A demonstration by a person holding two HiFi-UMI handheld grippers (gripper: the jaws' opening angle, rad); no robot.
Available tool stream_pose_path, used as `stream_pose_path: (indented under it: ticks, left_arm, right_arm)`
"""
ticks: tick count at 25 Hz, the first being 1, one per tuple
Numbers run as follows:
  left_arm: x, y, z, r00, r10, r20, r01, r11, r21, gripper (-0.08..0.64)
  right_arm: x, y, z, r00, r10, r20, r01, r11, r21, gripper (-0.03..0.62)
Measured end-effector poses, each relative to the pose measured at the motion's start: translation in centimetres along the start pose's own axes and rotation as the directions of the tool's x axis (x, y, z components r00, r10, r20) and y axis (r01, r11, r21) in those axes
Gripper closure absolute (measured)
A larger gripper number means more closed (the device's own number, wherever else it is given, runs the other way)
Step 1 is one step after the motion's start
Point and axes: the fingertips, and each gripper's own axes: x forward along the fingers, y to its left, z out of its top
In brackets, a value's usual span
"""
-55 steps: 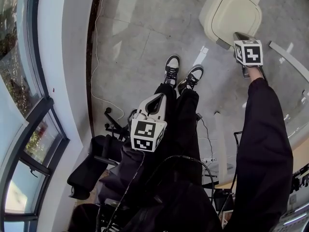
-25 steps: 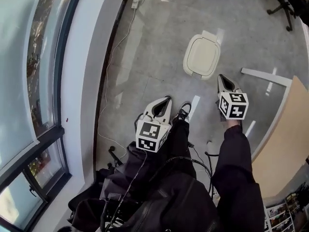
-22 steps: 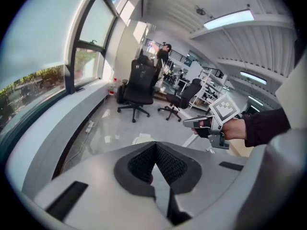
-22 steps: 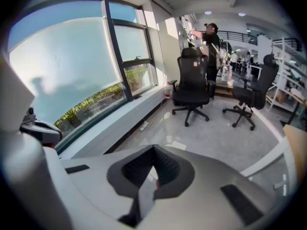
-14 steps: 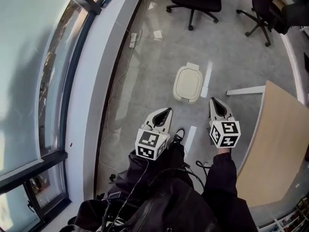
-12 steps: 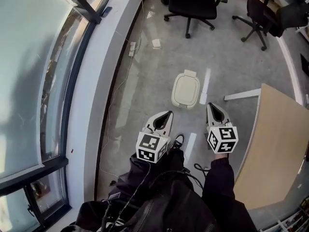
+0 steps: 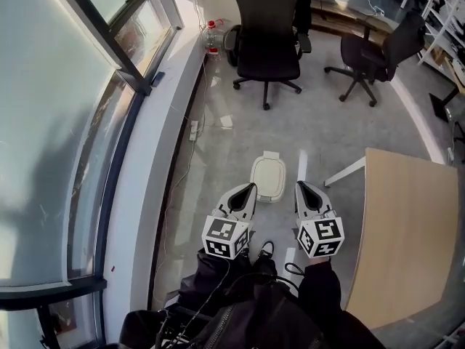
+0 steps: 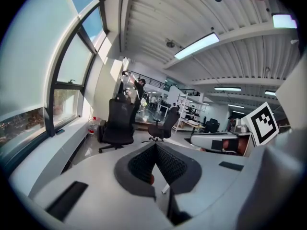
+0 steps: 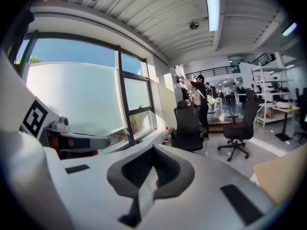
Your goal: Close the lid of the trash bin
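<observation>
Head view: cream trash bin (image 7: 268, 178) sits closed on grey floor (image 7: 232, 133) near curved windows (image 7: 65, 158); office chairs (image 7: 266, 31) beyond. Left gripper (image 7: 251, 187) and right gripper (image 7: 298, 185) hold jaws together, empty.

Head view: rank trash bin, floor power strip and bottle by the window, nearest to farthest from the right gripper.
From the right gripper:
1. trash bin, on the floor just left of its tip.
2. power strip, farther left, by the window wall.
3. bottle, far end of that wall.

No legible words or numbers; only square coded markers on the left gripper (image 7: 249, 187), 6 o'clock, and right gripper (image 7: 300, 186), 5 o'clock.
</observation>
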Motion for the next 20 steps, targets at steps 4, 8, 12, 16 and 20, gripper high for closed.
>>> stream_pose_path:
  ticks: [4, 8, 12, 16, 20]
  left_arm:
    - [-0.9, -1.8, 2.6, 0.999, -0.014, 0.043, 0.013, 0.999, 0.032, 0.558]
    - [-2.0, -2.6, 4.9, 0.996, -0.012, 0.083, 0.007, 0.998, 0.057, 0.558]
    - [-2.8, -2.9, 6.8, 0.993, -0.001, 0.12, -0.007, 0.998, 0.069, 0.558]
    - [-3.2, -3.6, 8.6, 0.988, 0.003, 0.152, -0.016, 0.996, 0.089, 0.558]
    - [-3.3, -4.7, 10.2, 0.985, -0.012, 0.174, -0.009, 0.993, 0.121, 0.558]
  right_arm:
    - [-2.4, 0.5, 2.3, 0.999, -0.01, 0.053, 0.011, 1.0, -0.016, 0.591]
    - [-4.2, 0.9, 4.3, 0.995, -0.022, 0.101, 0.025, 0.999, -0.031, 0.591]
    - [-5.5, 1.3, 6.5, 0.988, -0.032, 0.154, 0.04, 0.998, -0.052, 0.591]
    - [-6.7, 1.7, 8.8, 0.978, -0.033, 0.204, 0.049, 0.996, -0.073, 0.591]
    - [-7.8, 1.9, 10.8, 0.966, -0.036, 0.256, 0.062, 0.993, -0.096, 0.591]
